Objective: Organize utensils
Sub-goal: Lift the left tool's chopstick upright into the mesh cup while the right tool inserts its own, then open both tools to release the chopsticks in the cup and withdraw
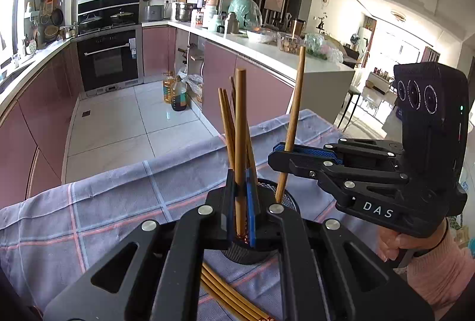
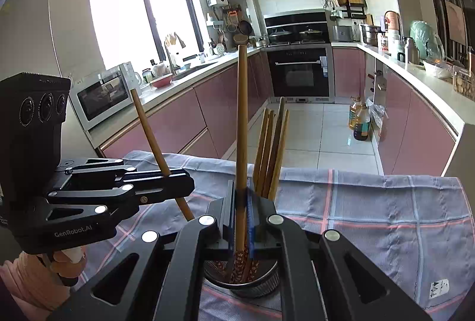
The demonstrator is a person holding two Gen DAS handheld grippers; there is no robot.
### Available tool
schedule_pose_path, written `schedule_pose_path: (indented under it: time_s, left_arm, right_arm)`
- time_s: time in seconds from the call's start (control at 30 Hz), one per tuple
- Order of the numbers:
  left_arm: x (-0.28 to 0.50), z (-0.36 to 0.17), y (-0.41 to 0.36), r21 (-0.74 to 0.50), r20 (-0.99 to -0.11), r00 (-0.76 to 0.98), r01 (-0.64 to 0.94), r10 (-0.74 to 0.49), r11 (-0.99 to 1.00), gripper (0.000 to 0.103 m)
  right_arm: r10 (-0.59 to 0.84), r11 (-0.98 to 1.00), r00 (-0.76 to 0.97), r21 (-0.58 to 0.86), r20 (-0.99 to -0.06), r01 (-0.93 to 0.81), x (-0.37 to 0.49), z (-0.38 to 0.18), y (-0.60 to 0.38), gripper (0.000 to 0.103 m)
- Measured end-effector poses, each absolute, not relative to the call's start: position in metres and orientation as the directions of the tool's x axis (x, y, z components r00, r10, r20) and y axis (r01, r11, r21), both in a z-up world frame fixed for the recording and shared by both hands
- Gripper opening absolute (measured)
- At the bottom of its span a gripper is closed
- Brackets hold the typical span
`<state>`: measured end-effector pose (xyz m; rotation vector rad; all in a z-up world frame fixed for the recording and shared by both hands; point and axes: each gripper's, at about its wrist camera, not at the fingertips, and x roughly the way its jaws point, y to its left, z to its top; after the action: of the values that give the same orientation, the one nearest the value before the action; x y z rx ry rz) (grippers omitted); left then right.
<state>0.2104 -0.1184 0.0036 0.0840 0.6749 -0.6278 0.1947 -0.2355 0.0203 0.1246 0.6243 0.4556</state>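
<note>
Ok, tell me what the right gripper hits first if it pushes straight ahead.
Likely the upright chopsticks standing in the mesh holder just beyond the right gripper; it already clamps one chopstick. Depth is unclear.

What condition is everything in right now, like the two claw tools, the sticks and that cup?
Left gripper: shut on a wooden chopstick, upright.
Right gripper: shut on another wooden chopstick, over the holder.
Black mesh utensil holder: upright, holding several chopsticks.
Loose chopsticks: lying flat on the checked cloth.
</note>
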Motion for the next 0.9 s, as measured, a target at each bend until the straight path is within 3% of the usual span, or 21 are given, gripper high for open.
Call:
schedule_pose_path:
  time_s: [0.2, 0.9]
  left_arm:
    - [0.226, -0.010, -0.123, -0.139, -0.654, 0.572, 0.552, -0.495, 0.822, 0.008]
    - [0.240, -0.020, -0.121, -0.164, -0.649, 0.586, 0.516, -0.486, 0.841, 0.010]
  right_arm:
    - [0.449, 0.893, 0.683, 0.285, -0.576, -0.347, 0.207, 0.006, -0.236, 0.006]
    - [0.446, 0.895, 0.697, 0.305, -0.562, -0.327, 0.208, 0.004, -0.238, 0.008]
